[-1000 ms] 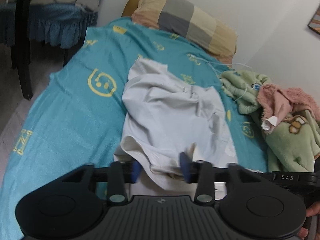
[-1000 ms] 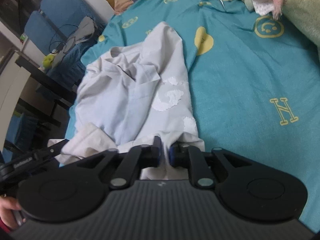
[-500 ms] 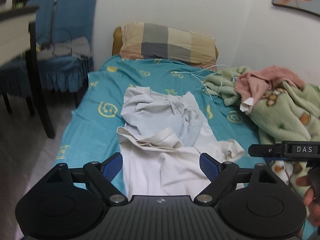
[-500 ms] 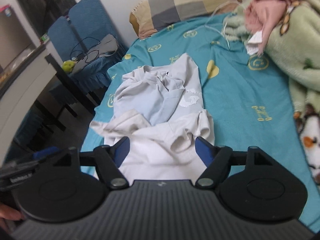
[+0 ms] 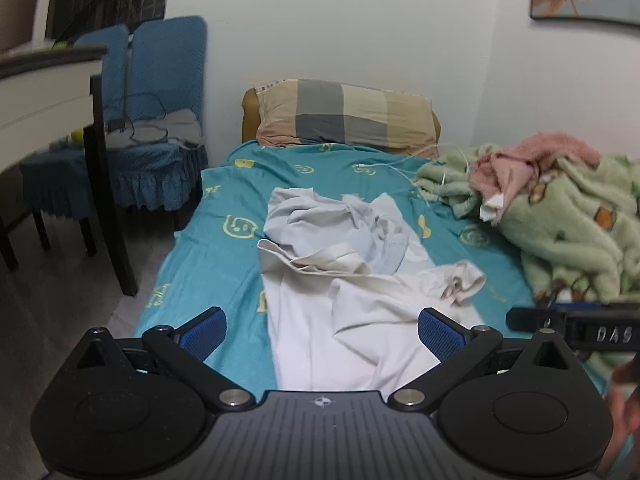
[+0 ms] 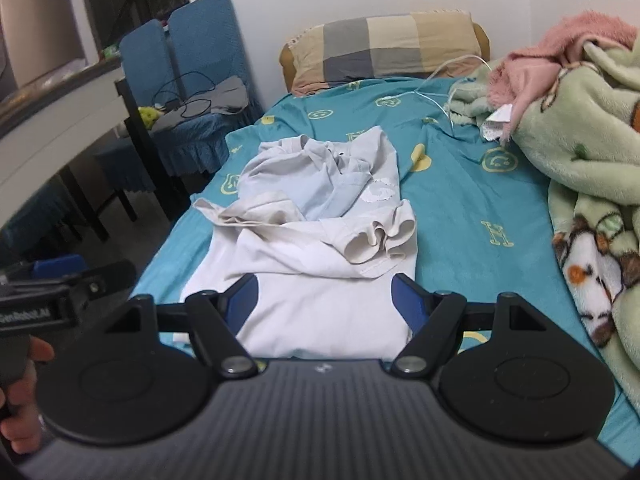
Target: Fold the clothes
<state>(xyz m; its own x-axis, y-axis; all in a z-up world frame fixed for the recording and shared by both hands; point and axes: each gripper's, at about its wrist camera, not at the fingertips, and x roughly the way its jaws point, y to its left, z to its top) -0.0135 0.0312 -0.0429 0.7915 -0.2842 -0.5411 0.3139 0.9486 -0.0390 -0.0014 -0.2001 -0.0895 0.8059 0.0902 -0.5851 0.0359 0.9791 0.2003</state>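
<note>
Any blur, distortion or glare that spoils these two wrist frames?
Left wrist view: fisheye bends the table edge, the hand at the right border is smeared, the pale garment stays sharp. Right wrist view: similar edge bending, even soft light, no glare on the teal bedsheet.

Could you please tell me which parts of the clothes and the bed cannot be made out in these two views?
- Near hem of the white shirt: hidden behind the left gripper body in the left view and the right gripper body in the right view.
- Pale blue garment: mostly covered by the shirt.
- Green blanket: cut off by the right edge.
- Items on the blue chair: too small.
</note>
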